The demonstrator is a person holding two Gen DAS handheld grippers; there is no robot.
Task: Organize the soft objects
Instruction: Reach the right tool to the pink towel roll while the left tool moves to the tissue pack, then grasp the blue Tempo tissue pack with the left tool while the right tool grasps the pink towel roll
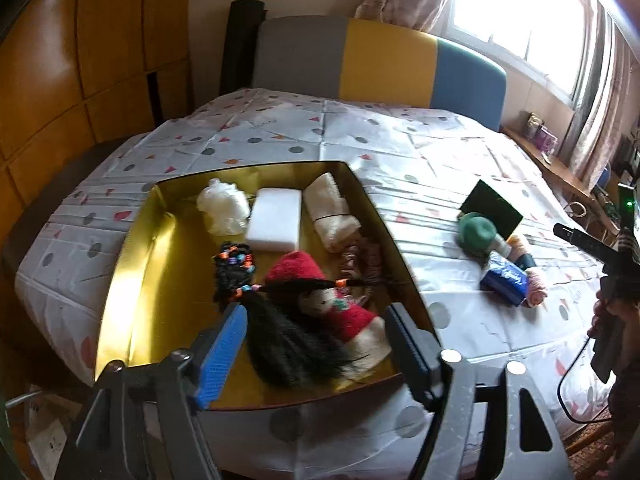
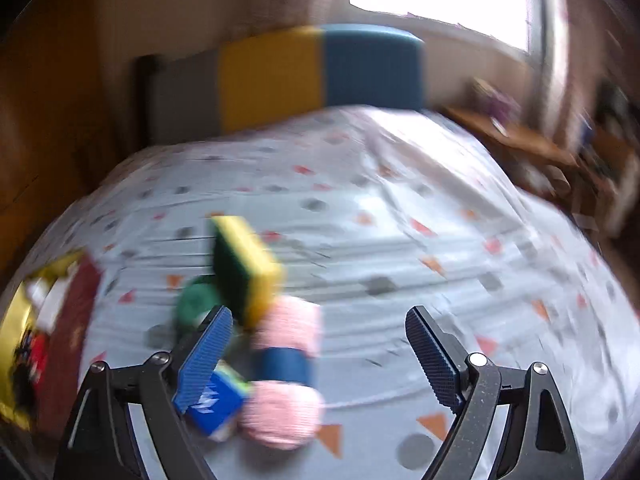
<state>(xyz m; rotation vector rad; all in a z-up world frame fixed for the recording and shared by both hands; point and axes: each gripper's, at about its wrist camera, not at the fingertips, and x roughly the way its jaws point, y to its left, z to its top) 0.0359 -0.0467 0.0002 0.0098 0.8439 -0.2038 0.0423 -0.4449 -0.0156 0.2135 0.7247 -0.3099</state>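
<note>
A: Where are the soft things?

B: Most lie in the gold-lined box point(image 1: 132, 280) on the bed point(image 1: 360, 140), near its foot edge. Along the far wall of the box: a white mesh puff point(image 1: 222, 206), a white foam block point(image 1: 274, 220) just beside it, and a rolled cream towel point(image 1: 330, 216) by the right wall. Nearer the front lie a braided black hair piece with coloured beads point(image 1: 234, 270) and a rag doll point(image 1: 320, 300) with a red hat and long black hair.

A: And outside the box?

B: A small heap to its right on the bedspread, well apart from the box: a yellow sponge with a dark green face point(image 2: 246, 270) standing tilted, a green round thing point(image 2: 196, 304) touching it, a pink roll with a blue band point(image 2: 286, 372), and a blue tissue pack point(image 2: 214, 404) just beside the roll.

A: The left gripper point(image 1: 316, 356)?

B: Released, jaws wide, hanging over the front of the box with the doll's hair below the gap; the pads touch nothing.

A: The right gripper point(image 2: 320, 360)?

B: Also released. It hangs over the heap, its left finger point(image 2: 204, 360) in front of the tissue pack and the pink roll partly in the gap, nothing pinched. That view is blurred.

A: Anything behind?

B: A grey, yellow and blue headboard point(image 1: 380, 64) at the head edge, with a bright window point(image 1: 520, 12) at the far right.
</note>
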